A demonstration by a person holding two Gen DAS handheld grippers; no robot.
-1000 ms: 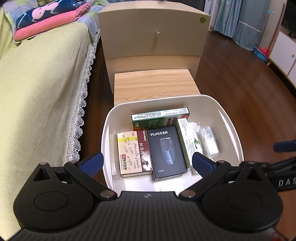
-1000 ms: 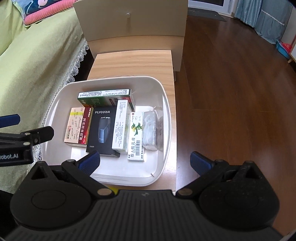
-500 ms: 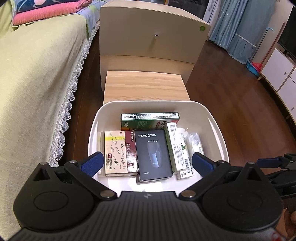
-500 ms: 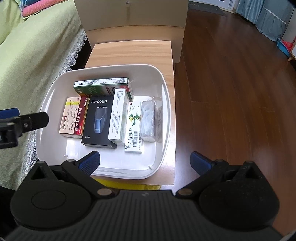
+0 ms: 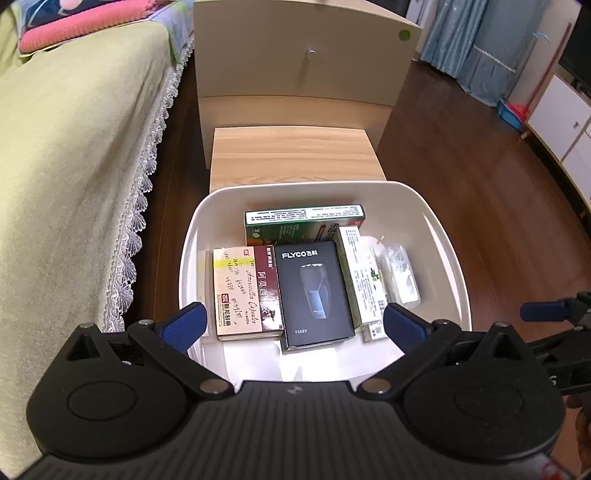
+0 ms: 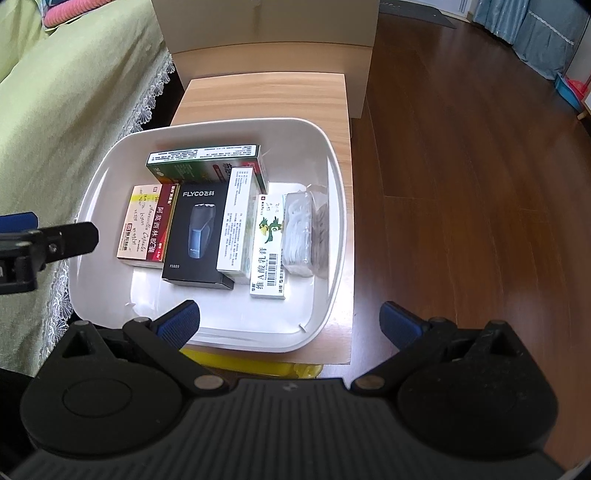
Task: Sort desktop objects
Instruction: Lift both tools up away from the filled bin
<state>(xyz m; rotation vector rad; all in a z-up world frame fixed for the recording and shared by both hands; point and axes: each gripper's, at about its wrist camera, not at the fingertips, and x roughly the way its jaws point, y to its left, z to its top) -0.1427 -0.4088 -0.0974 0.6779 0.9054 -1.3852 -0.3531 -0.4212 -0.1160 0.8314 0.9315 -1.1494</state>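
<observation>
A white plastic bin (image 5: 448, 251) (image 6: 334, 177) sits on a small wooden table (image 5: 291, 155) (image 6: 266, 96). Inside lie a black FLYCO box (image 5: 314, 291) (image 6: 197, 236), a green box (image 5: 303, 221) (image 6: 203, 164), a red and cream medicine box (image 5: 245, 291) (image 6: 147, 225), white medicine boxes (image 5: 360, 273) (image 6: 236, 225) and a clear packet (image 5: 400, 273) (image 6: 301, 232). My left gripper (image 5: 291, 326) hangs open above the bin's near end, holding nothing. My right gripper (image 6: 290, 325) is open and empty over the bin's near rim.
A bed with a green cover (image 5: 74, 166) (image 6: 74, 81) runs along the left. A pale wooden cabinet (image 5: 299, 70) (image 6: 266, 29) stands behind the table. Dark wood floor (image 6: 472, 184) spreads to the right. Something yellow (image 6: 251, 363) shows under the table's near edge.
Both grippers have shifted a little over the bin and stayed open and empty. The boxes in the bin have not moved.
</observation>
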